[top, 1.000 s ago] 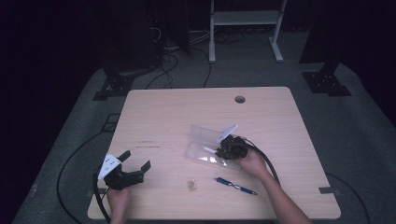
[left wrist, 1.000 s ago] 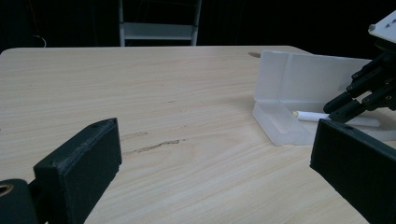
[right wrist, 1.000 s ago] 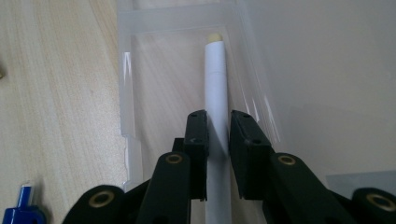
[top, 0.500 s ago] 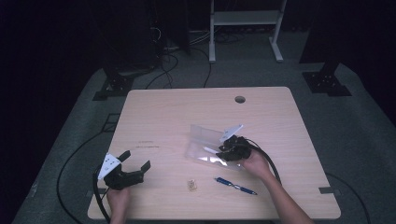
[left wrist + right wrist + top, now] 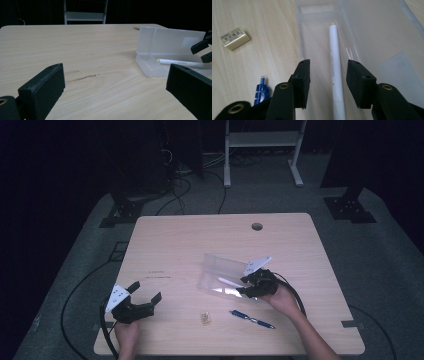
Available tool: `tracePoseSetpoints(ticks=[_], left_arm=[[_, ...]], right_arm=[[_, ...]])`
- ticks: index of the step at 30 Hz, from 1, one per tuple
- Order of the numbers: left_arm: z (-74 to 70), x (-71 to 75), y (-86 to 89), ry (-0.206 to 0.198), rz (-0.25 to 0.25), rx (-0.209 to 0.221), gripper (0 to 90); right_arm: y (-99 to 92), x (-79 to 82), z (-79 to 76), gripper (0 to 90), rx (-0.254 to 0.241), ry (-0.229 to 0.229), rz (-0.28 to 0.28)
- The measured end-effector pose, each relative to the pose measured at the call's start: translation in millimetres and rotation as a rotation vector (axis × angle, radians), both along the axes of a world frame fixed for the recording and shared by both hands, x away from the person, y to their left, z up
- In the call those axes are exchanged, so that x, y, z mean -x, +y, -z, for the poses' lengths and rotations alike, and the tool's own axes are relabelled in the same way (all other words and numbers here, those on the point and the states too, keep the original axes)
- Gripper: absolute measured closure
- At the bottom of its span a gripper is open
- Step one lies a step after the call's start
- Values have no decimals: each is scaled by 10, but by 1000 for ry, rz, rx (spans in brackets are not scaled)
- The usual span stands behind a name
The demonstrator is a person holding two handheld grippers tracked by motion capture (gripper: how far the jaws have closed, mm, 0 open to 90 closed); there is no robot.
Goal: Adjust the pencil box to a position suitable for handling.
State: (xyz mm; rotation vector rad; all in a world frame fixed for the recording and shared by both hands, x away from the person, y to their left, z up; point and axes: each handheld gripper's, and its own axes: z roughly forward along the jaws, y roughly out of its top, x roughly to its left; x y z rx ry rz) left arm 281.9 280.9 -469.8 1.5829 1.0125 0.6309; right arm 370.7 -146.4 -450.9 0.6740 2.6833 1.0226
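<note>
Right gripper [image 5: 328,75] is just opening, w/ white pen [image 5: 335,70] lying in case [image 5: 372,32]; we're still leaving blue pen [image 5: 252,318] & eraser [image 5: 205,318] out.

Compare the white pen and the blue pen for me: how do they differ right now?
The white pen lies inside the open clear case; the blue pen lies on the bare table. The white pen sits between the right gripper's open jaws, unpressed; the blue lies apart. Both lie flat.

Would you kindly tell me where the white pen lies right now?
The white pen lies inside the open translucent plastic case, between the right gripper's open jaws.
</note>
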Motion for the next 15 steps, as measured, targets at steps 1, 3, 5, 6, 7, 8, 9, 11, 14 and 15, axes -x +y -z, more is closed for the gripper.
tracePoseSetpoints(ticks=[1,3,5,6,7,8,9,11,14,15], left_arm=[[0,3,0,0,1,2,11],[-2,5,1,-1,0,2,11],[-1,5,2,-1,0,3,11],[1,5,0,0,-1,3,11],[1,4,-2,1,-1,1,11],[2,2,-4,0,0,-1,11],[2,1,-7,0,1,-1,11],[2,2,-13,1,1,-1,11],[4,2,-12,2,0,-2,11],[4,3,-10,2,-1,-1,11]], right_arm=[[-7,16,-4,512,-1,-1,-2],[-28,49,-8,490,-3,10,-4],[-64,88,-7,481,-18,23,-3],[-82,109,-5,479,-26,24,-2],[-107,130,-1,476,-30,23,-5],[-121,142,1,471,-33,26,-5],[-139,159,3,467,-36,29,-4],[-175,186,7,463,-40,35,-6],[-220,232,10,452,-47,44,-6],[-235,248,9,450,-47,41,-7]])
